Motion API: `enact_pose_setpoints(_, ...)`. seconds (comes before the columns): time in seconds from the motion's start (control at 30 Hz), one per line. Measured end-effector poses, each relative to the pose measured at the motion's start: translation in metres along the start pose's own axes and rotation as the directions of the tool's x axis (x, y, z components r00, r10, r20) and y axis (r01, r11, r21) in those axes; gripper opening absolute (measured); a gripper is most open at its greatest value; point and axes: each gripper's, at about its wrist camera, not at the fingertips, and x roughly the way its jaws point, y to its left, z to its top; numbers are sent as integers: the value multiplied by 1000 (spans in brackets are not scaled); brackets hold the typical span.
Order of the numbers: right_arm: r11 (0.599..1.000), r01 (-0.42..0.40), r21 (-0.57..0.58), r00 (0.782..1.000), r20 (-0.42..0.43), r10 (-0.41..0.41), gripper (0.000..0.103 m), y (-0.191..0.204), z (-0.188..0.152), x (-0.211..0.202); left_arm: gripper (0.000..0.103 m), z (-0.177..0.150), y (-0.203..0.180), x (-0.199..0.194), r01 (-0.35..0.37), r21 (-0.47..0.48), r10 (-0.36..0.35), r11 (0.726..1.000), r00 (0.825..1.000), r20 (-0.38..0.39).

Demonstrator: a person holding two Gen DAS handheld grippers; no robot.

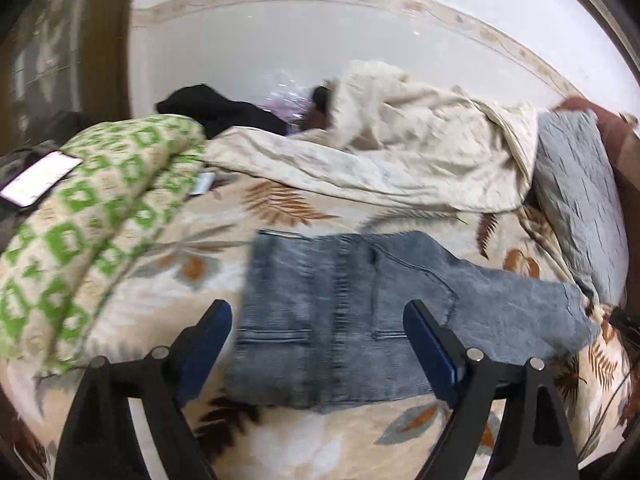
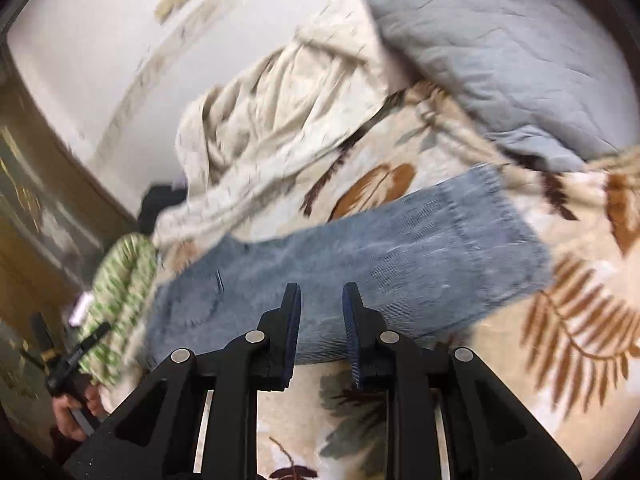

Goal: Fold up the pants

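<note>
Light blue denim pants (image 1: 352, 304) lie flat in a folded stack on the leaf-print bedspread (image 1: 168, 280), back pockets up. My left gripper (image 1: 318, 312) is wide open just above the pants' near edge, holding nothing. In the right wrist view the pants (image 2: 400, 256) stretch from lower left to upper right. My right gripper (image 2: 322, 296) hovers over their near edge with a narrow gap between its blue pads (image 2: 294, 320), and nothing is between them. The left gripper (image 2: 68, 364) and the hand holding it show at the far left.
A green-and-cream checked quilt (image 1: 92, 216) with a phone (image 1: 40, 178) lies at the left. A rumpled cream sheet (image 1: 380, 152) lies behind the pants. A grey pillow (image 1: 580, 196) sits at the right. Black clothing (image 1: 216, 108) lies by the white wall (image 1: 280, 40).
</note>
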Motion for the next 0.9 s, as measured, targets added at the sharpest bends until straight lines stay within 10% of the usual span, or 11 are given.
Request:
enact_pose_setpoints(0.4, 969, -116, 216, 993, 3, 118, 27, -52, -6, -3, 90, -22, 3, 39, -66, -10, 65, 998, 993, -96)
enact_pose_setpoints(0.9, 962, -97, 254, 994, -26, 107, 28, -58, -6, 26, 90, 3, -160, 10, -86, 337, 62, 937, 995, 81)
